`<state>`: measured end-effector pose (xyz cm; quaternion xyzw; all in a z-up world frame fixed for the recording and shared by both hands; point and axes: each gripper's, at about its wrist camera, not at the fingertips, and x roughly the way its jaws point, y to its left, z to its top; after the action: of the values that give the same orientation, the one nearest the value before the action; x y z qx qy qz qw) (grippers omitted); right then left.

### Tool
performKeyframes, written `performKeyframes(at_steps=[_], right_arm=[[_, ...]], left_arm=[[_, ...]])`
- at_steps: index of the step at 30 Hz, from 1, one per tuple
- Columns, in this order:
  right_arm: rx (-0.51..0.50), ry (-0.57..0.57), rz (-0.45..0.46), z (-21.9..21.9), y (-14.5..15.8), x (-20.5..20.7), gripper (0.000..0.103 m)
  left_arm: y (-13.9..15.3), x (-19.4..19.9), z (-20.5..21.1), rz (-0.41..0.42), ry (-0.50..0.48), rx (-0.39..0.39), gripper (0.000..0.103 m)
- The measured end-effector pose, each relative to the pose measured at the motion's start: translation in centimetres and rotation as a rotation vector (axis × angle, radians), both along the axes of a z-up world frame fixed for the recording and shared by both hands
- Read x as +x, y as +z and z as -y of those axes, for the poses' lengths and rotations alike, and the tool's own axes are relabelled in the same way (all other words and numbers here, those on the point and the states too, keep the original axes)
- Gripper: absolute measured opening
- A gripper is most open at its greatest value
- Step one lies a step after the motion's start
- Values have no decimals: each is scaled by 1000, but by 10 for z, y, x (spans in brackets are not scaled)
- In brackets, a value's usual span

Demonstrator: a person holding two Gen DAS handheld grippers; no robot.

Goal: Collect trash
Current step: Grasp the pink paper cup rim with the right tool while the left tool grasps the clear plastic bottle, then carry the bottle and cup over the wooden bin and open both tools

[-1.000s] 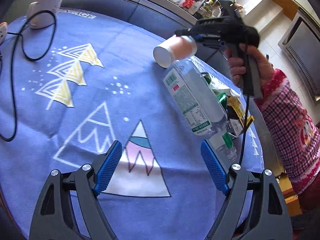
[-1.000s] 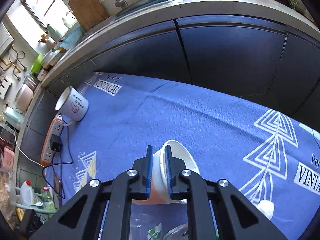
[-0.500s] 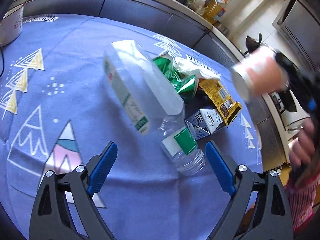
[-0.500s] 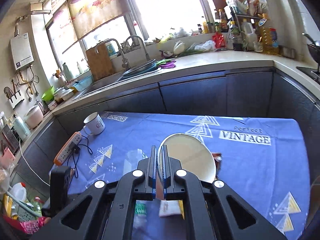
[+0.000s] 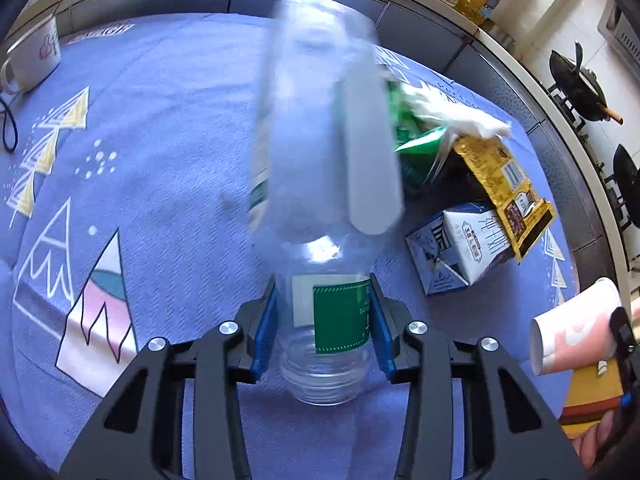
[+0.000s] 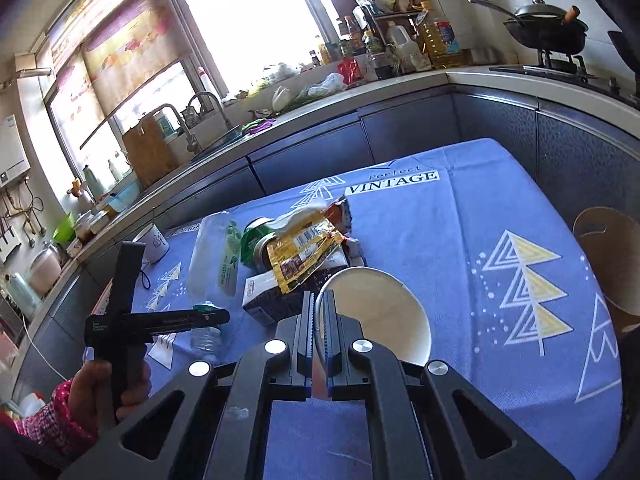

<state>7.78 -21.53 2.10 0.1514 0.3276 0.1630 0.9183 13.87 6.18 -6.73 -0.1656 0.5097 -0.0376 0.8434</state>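
My left gripper (image 5: 322,320) is shut on the neck of a clear plastic bottle (image 5: 320,152) with a green label, lying on the blue tablecloth (image 5: 168,152); the bottle (image 6: 212,256) also shows in the right wrist view. My right gripper (image 6: 318,316) is shut on the rim of a pink paper cup (image 6: 376,316), held above the table's near right edge; the cup (image 5: 576,332) shows at lower right in the left wrist view. Beside the bottle lie a green can (image 5: 416,152), a white tissue (image 5: 452,112), a gold wrapper (image 5: 508,196) and a small milk carton (image 5: 460,252).
A white mug (image 5: 34,54) and a black cable (image 5: 8,124) sit at the table's far left. A kitchen counter (image 6: 360,96) with a sink, bottles and a wok runs behind the table. A wooden chair back (image 6: 612,260) stands at the right.
My left gripper has moved forward and closed on the bottle's neck. My right gripper has carried the paper cup right and back toward the table's edge.
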Motion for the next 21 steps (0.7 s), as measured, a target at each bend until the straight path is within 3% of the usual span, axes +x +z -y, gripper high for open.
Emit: performKeyframes(at_steps=[6, 11, 15, 21], right_arm=[[52, 1, -6, 8, -7, -4, 5], [125, -22, -3, 24, -11, -8, 5], [161, -54, 5, 40, -12, -9, 5], [179, -143, 12, 80, -9, -14, 5]], left_arm=[[8, -45, -29, 28, 28, 18, 39], [38, -82, -36, 136, -20, 10, 39], [70, -86, -7, 222, -157, -7, 39], [98, -59, 80, 258, -375, -49, 39]])
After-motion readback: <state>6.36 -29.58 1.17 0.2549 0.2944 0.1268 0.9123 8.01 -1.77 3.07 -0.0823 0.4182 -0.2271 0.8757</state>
